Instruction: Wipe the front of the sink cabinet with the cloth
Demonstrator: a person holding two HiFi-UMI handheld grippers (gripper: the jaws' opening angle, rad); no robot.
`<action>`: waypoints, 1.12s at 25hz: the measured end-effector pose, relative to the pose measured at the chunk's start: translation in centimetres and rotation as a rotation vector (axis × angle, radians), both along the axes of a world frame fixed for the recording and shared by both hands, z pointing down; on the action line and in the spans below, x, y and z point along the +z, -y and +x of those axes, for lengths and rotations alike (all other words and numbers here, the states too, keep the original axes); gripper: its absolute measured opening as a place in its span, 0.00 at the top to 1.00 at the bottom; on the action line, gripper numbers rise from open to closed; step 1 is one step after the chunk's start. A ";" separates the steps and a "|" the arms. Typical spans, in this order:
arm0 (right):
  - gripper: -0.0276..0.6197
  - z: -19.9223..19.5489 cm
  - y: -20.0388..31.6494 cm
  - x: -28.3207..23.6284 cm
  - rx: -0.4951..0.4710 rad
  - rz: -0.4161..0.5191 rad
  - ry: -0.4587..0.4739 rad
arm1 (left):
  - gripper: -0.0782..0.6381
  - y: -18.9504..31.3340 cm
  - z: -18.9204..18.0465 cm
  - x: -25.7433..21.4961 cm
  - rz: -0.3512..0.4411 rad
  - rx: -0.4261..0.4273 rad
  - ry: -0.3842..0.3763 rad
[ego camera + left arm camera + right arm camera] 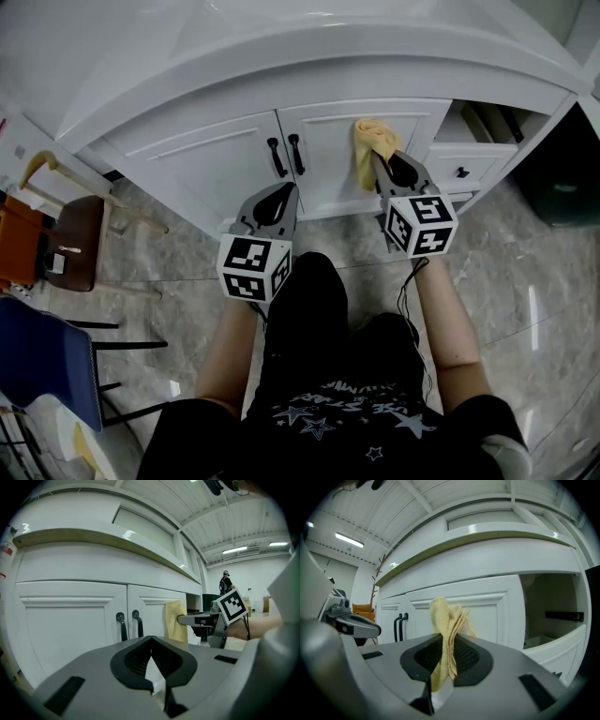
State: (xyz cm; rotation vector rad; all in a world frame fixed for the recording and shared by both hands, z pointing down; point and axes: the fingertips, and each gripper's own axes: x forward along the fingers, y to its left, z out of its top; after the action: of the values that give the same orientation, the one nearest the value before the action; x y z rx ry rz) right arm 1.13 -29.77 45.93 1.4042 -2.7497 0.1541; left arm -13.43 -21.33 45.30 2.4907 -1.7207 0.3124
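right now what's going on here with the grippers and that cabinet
A person faces the white sink cabinet with a gripper in each hand. The right gripper is shut on a yellow cloth and holds it up at the right door, seemingly against its upper panel. The left gripper is shut on nothing and hangs low before the door handles, touching neither.

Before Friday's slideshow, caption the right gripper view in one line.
Right gripper, jaws shut on a yellow cloth, facing the white cabinet door.
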 end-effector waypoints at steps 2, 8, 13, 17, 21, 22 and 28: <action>0.86 1.4 0.2 -0.2 0.023 -0.001 0.009 | 0.87 0.1 0.6 -0.2 0.002 0.008 0.001; 0.86 5.9 0.9 -0.4 0.098 -0.002 0.012 | 0.87 0.6 2.7 -0.6 0.010 0.033 0.006; 0.86 9.9 1.4 -0.2 0.174 -0.002 0.006 | 0.87 0.9 4.5 -0.3 0.004 0.056 0.012; 0.86 13.0 1.7 0.3 0.233 -0.019 0.024 | 0.87 0.8 5.7 -0.4 0.013 0.086 0.003; 0.86 14.6 1.8 0.4 0.264 -0.022 0.019 | 0.87 0.9 6.2 -0.7 0.027 0.098 -0.005; 0.86 14.8 1.7 0.3 0.266 -0.022 0.017 | 0.87 0.9 6.3 -0.7 0.026 0.098 -0.004; 0.86 12.5 0.0 0.0 0.205 -0.014 0.005 | 0.87 0.6 5.7 0.1 0.016 0.091 -0.014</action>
State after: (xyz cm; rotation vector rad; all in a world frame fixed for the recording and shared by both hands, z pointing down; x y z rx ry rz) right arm 13.63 -29.81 45.96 1.6818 -2.5970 0.1846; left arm -7.72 -21.91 45.36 2.5809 -1.6148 0.2888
